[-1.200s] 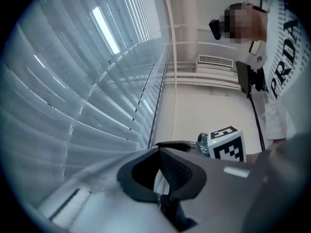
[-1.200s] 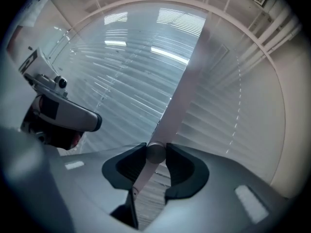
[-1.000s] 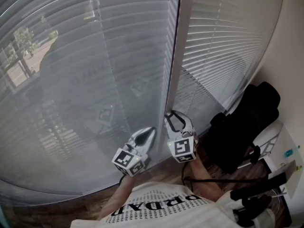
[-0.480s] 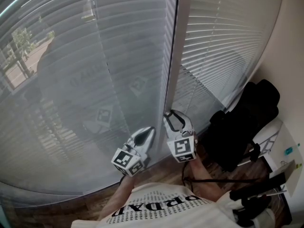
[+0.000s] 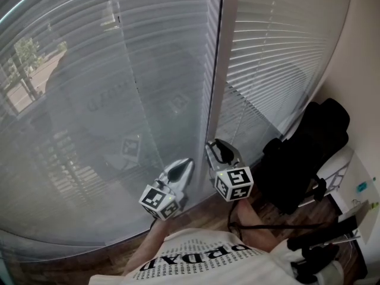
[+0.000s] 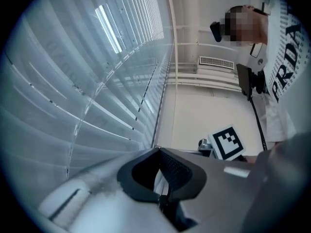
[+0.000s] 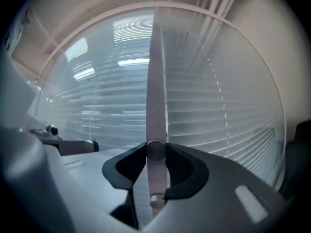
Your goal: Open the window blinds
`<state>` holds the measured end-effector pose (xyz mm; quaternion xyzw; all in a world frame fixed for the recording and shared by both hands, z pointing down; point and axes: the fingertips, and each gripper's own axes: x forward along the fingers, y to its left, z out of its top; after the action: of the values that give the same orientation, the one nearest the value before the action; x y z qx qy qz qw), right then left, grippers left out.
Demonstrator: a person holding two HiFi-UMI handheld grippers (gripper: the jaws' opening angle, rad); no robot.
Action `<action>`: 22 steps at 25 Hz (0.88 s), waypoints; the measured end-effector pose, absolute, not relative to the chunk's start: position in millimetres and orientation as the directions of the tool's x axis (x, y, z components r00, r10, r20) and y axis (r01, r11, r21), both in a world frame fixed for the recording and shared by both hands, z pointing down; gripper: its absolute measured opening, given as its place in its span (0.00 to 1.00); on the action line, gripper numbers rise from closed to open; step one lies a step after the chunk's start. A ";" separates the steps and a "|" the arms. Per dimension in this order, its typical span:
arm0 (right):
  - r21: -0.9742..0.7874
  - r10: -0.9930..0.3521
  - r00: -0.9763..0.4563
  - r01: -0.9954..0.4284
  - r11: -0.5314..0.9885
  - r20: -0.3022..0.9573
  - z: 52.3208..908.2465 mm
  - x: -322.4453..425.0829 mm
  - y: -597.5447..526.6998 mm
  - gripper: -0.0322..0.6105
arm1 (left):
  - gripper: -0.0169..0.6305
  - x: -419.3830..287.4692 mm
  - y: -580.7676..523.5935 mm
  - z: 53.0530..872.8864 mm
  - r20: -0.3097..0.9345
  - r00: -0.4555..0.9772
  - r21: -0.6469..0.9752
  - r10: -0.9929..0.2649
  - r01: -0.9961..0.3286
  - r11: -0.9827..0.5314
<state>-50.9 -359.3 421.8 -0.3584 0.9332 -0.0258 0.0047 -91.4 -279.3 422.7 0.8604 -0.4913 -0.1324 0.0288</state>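
Note:
Two slatted blinds hang behind glass, the left blind [image 5: 107, 100] and the right blind [image 5: 279, 52], with a pale upright frame post [image 5: 217, 70] between them. In the right gripper view a small round knob [image 7: 155, 149] sits on this post [image 7: 155, 81]. My right gripper [image 7: 155, 152] points level at it with both jaw tips closed on the knob's sides; the head view shows this right gripper [image 5: 217, 145] at the post's foot. A second round stud [image 7: 156, 200] lies lower on the post. My left gripper [image 5: 189, 162] hovers beside it near the left pane. Its jaw tips [image 6: 158, 152] meet, and I see nothing held.
A black bag or chair [image 5: 309, 153] stands against the wall at the right, with a white shelf [image 5: 356, 189] beyond it. Cables trail over the wooden floor [image 5: 261, 221]. The glass reflects both marker cubes. My white printed shirt [image 5: 196, 260] fills the bottom edge.
My right gripper has rolled on the spot around the knob; its marker cube now shows a turned face. The left gripper has stayed put. The slats look much the same.

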 end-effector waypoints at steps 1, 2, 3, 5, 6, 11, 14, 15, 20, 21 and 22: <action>-0.124 -0.665 -0.747 -0.660 0.741 0.003 422.3 -50.4 -359.9 0.26 | 0.02 -91.0 -279.6 422.7 -0.199 0.484 0.179 -0.852 -0.837 -0.518; -0.187 -0.661 -0.750 -0.649 0.737 -0.005 422.7 -50.1 -360.5 0.26 | 0.02 -90.7 -279.9 422.8 -0.198 0.486 0.179 -0.851 -0.835 -0.519; -0.234 -0.659 -0.752 -0.639 0.733 -0.011 422.9 -49.9 -360.9 0.26 | 0.02 -90.5 -280.1 423.0 -0.198 0.488 0.180 -0.850 -0.834 -0.521; -0.269 -0.657 -0.754 -0.630 0.729 -0.016 423.2 -50.0 -361.1 0.26 | 0.02 -90.1 -280.4 423.4 -0.197 0.492 0.180 -0.848 -0.832 -0.524; -0.266 -0.658 -0.753 -0.631 0.729 -0.017 423.3 -50.1 -361.1 0.26 | 0.02 -89.9 -280.5 423.4 -0.197 0.493 0.180 -0.847 -0.831 -0.526; -0.112 -0.676 -0.737 -0.671 0.733 -0.005 422.5 -49.0 -359.9 0.26 | 0.02 -89.4 -280.3 422.9 -0.194 0.501 0.176 -0.844 -0.828 -0.532; 0.142 -0.685 -0.727 -0.673 0.725 0.050 422.8 -49.5 -356.9 0.26 | 0.02 -91.1 -281.3 420.8 -0.197 0.501 0.169 -0.843 -0.829 -0.533; 0.236 -0.689 -0.722 -0.660 0.714 0.067 422.3 -50.1 -355.0 0.27 | 0.02 -91.4 -281.6 420.5 -0.198 0.502 0.168 -0.842 -0.829 -0.533; 0.503 -0.698 -0.711 -0.574 0.646 0.087 417.2 -57.6 -350.9 0.28 | 0.02 -89.5 -282.1 419.0 -0.202 0.509 0.166 -0.837 -0.824 -0.541; 0.518 -0.696 -0.713 -0.565 0.642 0.087 417.2 -58.7 -351.4 0.28 | 0.02 -88.8 -282.4 418.6 -0.203 0.510 0.165 -0.836 -0.823 -0.543; 0.524 -0.693 -0.715 -0.560 0.642 0.086 417.5 -59.4 -351.7 0.27 | 0.02 -88.2 -282.7 418.4 -0.203 0.512 0.164 -0.835 -0.823 -0.544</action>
<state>-59.4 -351.7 417.5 -0.3500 0.8951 0.2376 -0.1409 -88.2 -282.7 418.4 0.8691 -0.4767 -0.1297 0.0232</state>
